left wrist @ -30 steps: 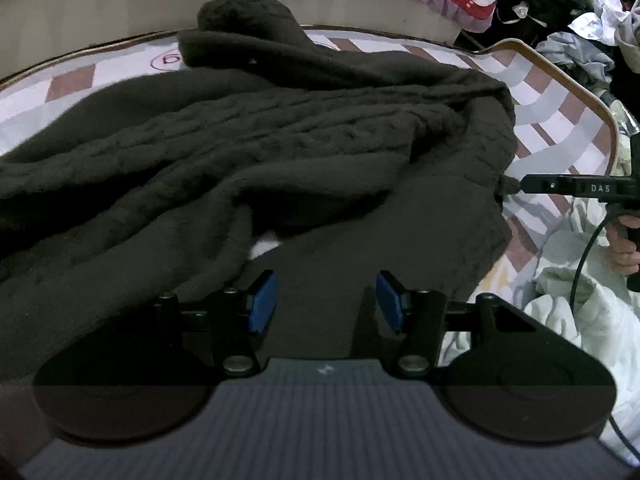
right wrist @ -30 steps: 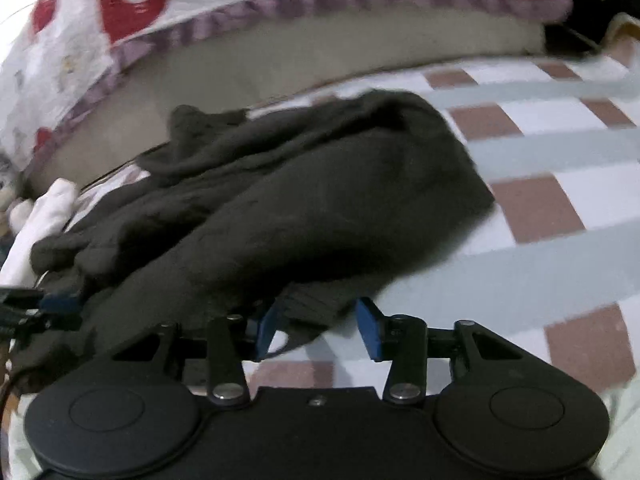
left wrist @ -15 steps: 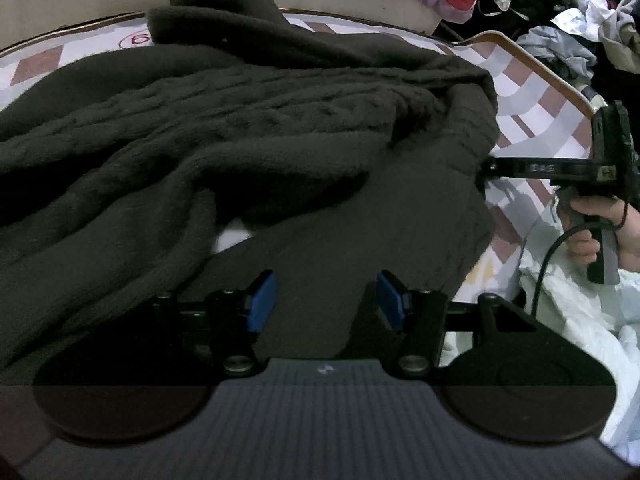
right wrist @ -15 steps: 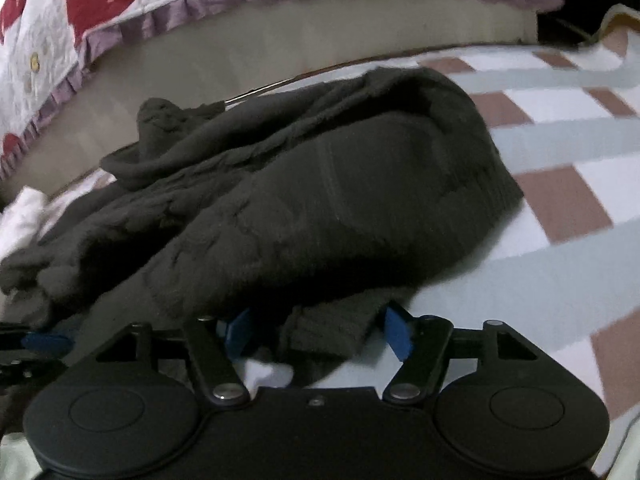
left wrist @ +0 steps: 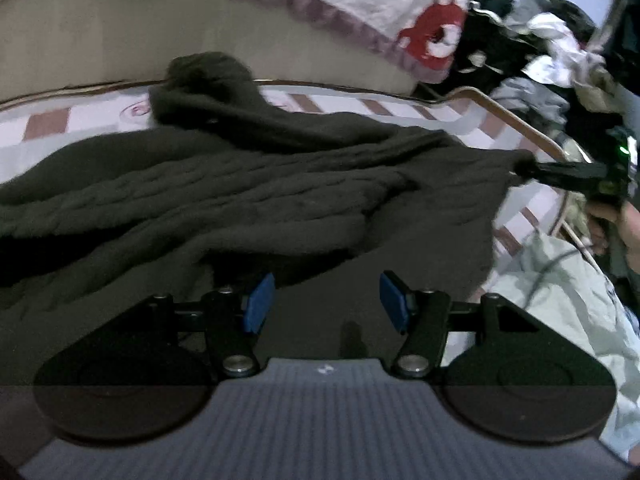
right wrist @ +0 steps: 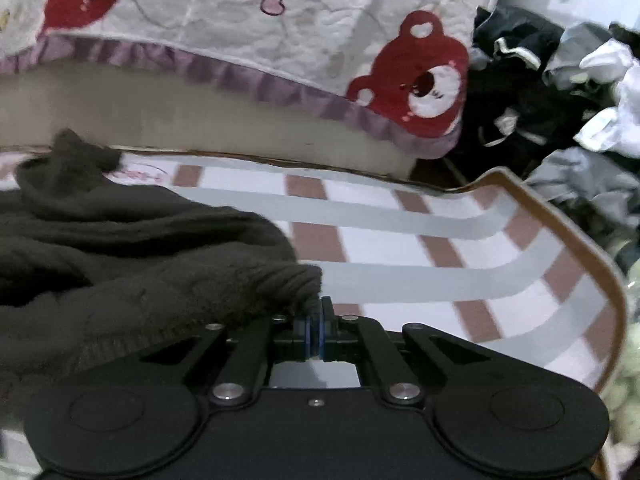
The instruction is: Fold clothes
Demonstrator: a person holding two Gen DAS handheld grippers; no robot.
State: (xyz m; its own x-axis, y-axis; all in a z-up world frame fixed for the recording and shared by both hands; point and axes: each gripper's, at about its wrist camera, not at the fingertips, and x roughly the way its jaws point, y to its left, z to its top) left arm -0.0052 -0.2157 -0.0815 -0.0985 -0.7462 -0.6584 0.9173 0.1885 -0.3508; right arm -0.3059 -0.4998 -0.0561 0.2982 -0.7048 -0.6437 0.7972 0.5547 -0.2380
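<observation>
A dark cable-knit sweater (left wrist: 248, 200) lies crumpled across a checked mat (right wrist: 420, 240), its long axis running left to right in the left wrist view, with one bunched end heaped at the mat's far edge below a bear-print quilt (right wrist: 320, 32). The left tool (left wrist: 323, 300) hovers low over the sweater's near side with its blue pads spread apart and nothing between them; knit fabric lies directly ahead of it and under it. At the sweater's right end, the right tool (right wrist: 316, 330) is clamped shut on the ribbed hem (right wrist: 296, 284), which rises in a small peak above the mat. Beyond that end the mat is bare. Judging from this, the right tool has the corner, and the left is nearer the loose body and left end.
</observation>
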